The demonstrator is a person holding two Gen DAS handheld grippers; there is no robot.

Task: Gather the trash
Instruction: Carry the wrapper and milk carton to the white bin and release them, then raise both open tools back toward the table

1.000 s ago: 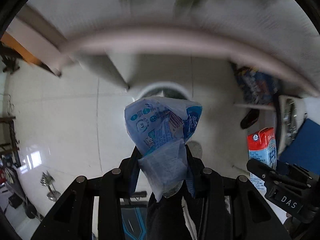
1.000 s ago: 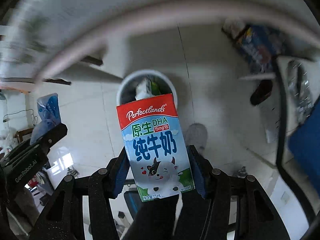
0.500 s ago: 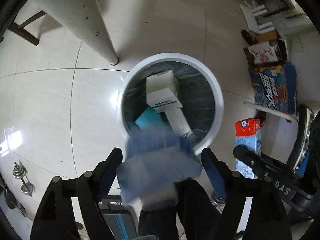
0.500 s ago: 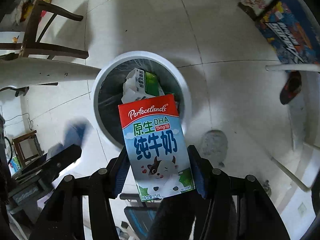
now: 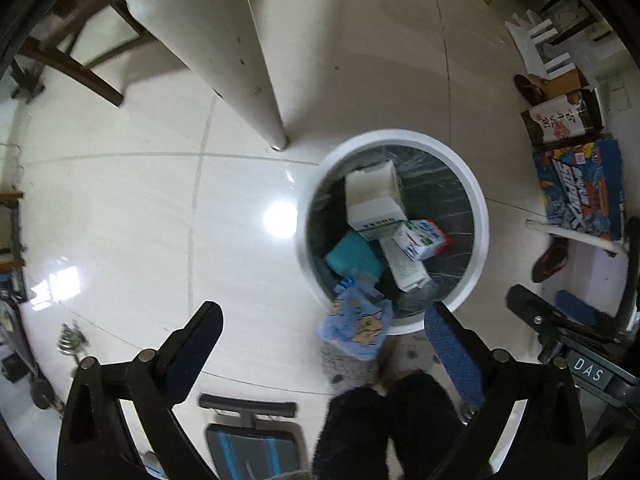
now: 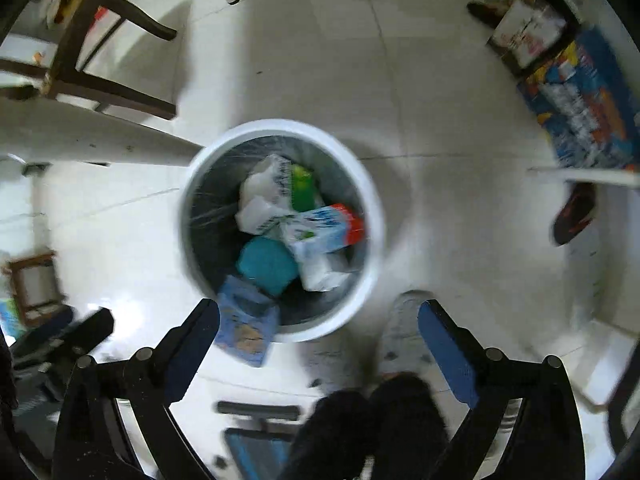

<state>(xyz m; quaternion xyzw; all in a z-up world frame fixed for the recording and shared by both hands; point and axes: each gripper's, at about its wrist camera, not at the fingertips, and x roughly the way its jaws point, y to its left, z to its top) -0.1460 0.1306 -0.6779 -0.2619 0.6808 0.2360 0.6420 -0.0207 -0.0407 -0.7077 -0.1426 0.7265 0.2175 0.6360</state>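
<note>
Both grippers empty, jaws wide: blue wrapper overlaps near rim of white bin, lower centre of frame, between left gripper fingers, nearer than right gripper; milk carton inside bin.

looks like someone's home: glossy white tile floor, wooden chair, a slipper, printed cartons by the wall, dumbbell.

Bin on the floor
Cartons lie in it; a bag overlaps its near rim; desk leg behind-left.
</note>
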